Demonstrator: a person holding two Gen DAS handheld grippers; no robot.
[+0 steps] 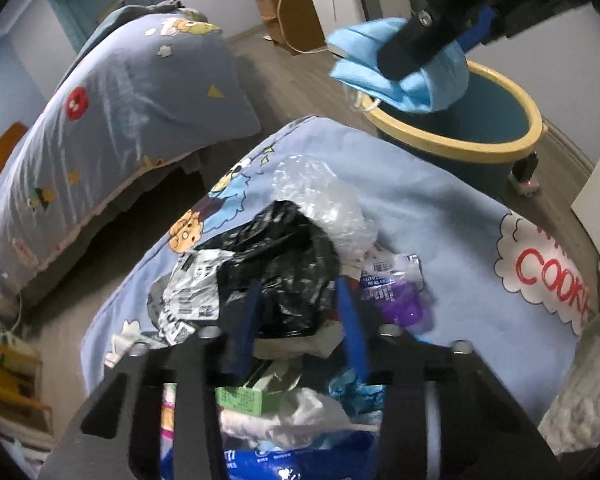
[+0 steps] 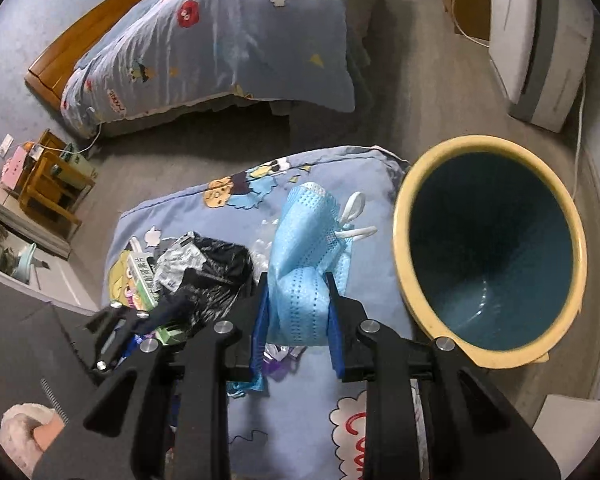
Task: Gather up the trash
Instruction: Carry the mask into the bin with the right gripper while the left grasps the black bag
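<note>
My right gripper (image 2: 296,284) is shut on a crumpled blue face mask (image 2: 308,256) and holds it above the bed beside the bin; it shows in the left wrist view (image 1: 396,76) hanging over the rim. The bin (image 2: 488,256) is dark blue with a yellow rim (image 1: 456,140) and looks empty. My left gripper (image 1: 298,292) is shut on a black plastic bag (image 1: 284,256) in a trash pile on the blue cartoon bed cover (image 1: 440,224). Clear plastic wrap (image 1: 324,200), a purple wrapper (image 1: 396,292) and a green box (image 1: 248,398) lie around it.
A second bed with a matching cover (image 2: 220,44) stands across a grey floor gap. A white appliance (image 2: 536,40) and wooden cabinet (image 1: 292,12) are at the back. A wooden stool (image 2: 52,188) stands at left.
</note>
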